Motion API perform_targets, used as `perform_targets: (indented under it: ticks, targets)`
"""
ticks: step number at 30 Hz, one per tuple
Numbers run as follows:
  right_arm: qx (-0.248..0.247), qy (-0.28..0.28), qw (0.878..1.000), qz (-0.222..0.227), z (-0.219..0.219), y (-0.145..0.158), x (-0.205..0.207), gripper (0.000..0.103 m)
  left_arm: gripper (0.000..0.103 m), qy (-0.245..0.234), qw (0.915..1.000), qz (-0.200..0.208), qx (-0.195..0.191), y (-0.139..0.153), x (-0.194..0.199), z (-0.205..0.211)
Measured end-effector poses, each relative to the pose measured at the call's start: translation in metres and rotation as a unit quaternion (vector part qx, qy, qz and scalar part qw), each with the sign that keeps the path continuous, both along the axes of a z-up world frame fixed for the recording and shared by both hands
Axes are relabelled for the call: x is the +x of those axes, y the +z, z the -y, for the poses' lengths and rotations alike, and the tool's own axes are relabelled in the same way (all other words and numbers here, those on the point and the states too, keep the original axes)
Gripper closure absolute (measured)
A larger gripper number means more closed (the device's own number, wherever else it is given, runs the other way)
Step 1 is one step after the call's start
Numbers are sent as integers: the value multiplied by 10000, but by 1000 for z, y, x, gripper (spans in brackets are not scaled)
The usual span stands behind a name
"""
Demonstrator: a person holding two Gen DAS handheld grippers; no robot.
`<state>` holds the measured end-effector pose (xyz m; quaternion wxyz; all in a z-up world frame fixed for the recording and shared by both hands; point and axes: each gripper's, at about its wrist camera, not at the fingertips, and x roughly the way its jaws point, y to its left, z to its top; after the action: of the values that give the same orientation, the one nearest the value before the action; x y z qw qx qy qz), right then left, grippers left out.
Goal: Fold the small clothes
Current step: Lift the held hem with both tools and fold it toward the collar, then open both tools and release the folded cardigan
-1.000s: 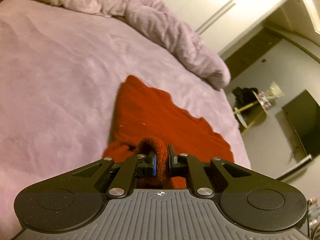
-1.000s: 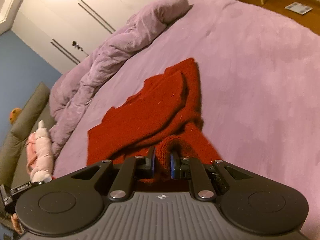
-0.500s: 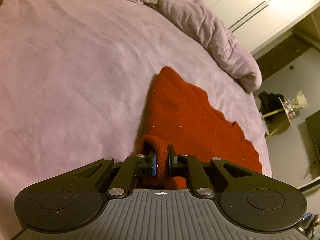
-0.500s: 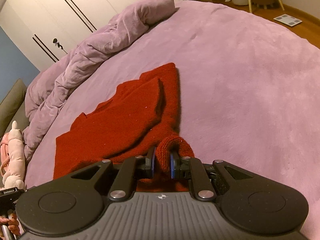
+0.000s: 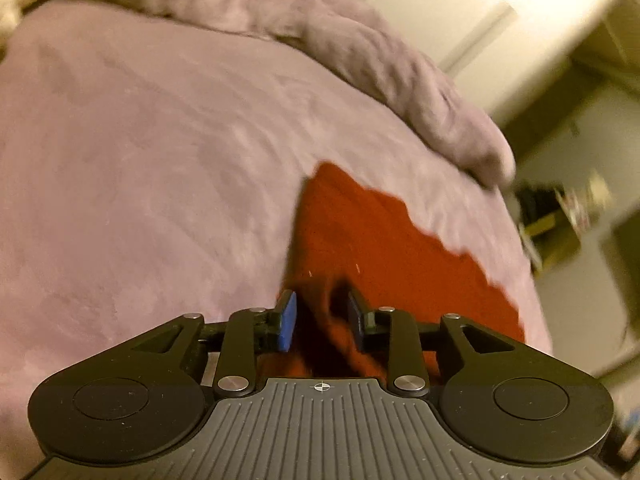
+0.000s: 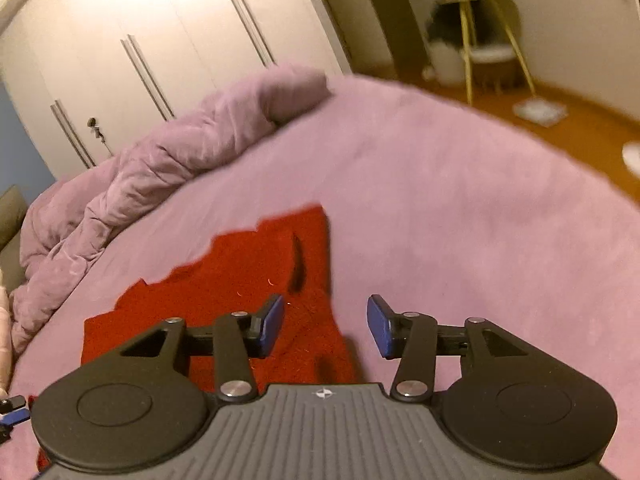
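1 red knit garment (image 5: 372, 240) lies folded flat on the purple bed (image 5: 140, 160), just ahead of both claws. Left claw (image 5: 322, 320) is opening, cloth between its pads; right claw (image 6: 326, 326) is opening wider, cloth below. Bare bed spreads around; 1 rumpled duvet (image 6: 160, 168) lies beyond.

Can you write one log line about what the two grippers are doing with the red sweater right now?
left gripper: opening, red sweater fold between jaws | right gripper: opening, pads clear of sweater | sweater: on purple bed
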<state>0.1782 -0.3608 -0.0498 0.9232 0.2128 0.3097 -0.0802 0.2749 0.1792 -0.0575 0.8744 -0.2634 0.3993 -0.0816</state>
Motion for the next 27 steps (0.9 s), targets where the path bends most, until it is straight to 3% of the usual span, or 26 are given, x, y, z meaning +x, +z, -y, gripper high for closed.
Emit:
perform_targets:
  ticks: [2,6,7,9,11,14,18,21,24,27]
  targets:
    - [20,914,9958,-53,-28,-1,6,58,69,-389,9990,17,234,-1,-8,11]
    - [-248,2677,9623,-422,-110,-26,16,77,56,-931,9950,-74,350,-13,-19,31]
    - [-407,3031,9505,-554,-132,-34,19,79,55,-986,9943,-116,399,-16,-20,34]
    - [-746,3256,9392,-792,-162,-49,31,79,54,-1053,9921,-176,655,-21,-20,41]
    - [-1085,3129,9396,-867,-177,-59,45,79,52,-1099,9890,-152,979,-24,-15,49]
    - [-2041,2601,9405,-784,-186,-73,62,79,48,-1115,9854,-108,1279,-27,-8,57]
    - [-1910,1795,9631,-613,-159,-63,50,72,35,-1169,9793,147,1645,-29,1,63]
    - [-2194,1394,9649,-364,-128,-51,20,68,32,-1232,9750,272,1827,-32,8,61]
    - [-2396,1057,9646,-299,-86,-45,-2,44,27,-1429,9691,381,1972,-36,18,63]
    - [-2199,923,9695,-572,-52,-48,-5,42,26,-1418,9685,351,2017,-43,31,63]
